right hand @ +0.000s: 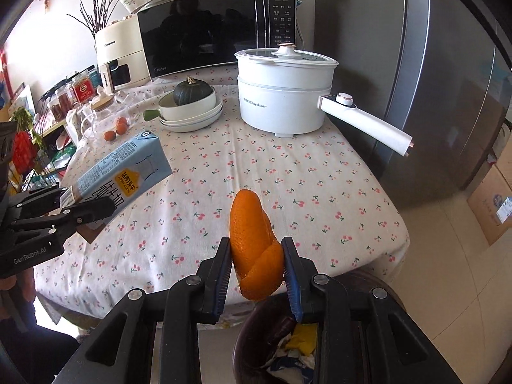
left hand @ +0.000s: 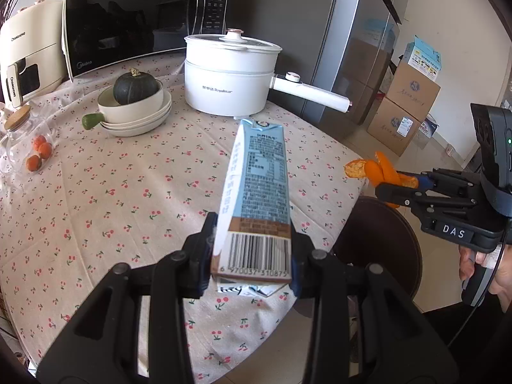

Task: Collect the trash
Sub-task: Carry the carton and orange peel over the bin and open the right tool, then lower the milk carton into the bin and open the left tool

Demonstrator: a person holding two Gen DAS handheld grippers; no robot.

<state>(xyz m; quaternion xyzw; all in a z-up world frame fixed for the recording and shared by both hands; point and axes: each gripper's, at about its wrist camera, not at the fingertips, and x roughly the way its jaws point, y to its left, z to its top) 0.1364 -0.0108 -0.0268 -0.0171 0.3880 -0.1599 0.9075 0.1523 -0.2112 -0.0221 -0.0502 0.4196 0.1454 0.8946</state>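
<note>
Orange peel (right hand: 256, 249) between right gripper (right hand: 257, 272) pads

I read "Royalstar" on the white pot (right hand: 281, 102), "Midea" on the microwave (left hand: 128, 22) and "CHANGHONG" on the cream appliance (left hand: 28, 51) at upper left. The carton (left hand: 256, 198) shows barcode 6970037310875; the right gripper (left hand: 388, 188) says "DAS", the left gripper (right hand: 92, 211) "GenRobot.AI".

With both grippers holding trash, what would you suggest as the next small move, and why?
Probably lower the right gripper slightly and release the orange peel into the brown bin: the bin sits open just below it, already holding trash, while the left gripper grips the milk carton over the table.
</note>
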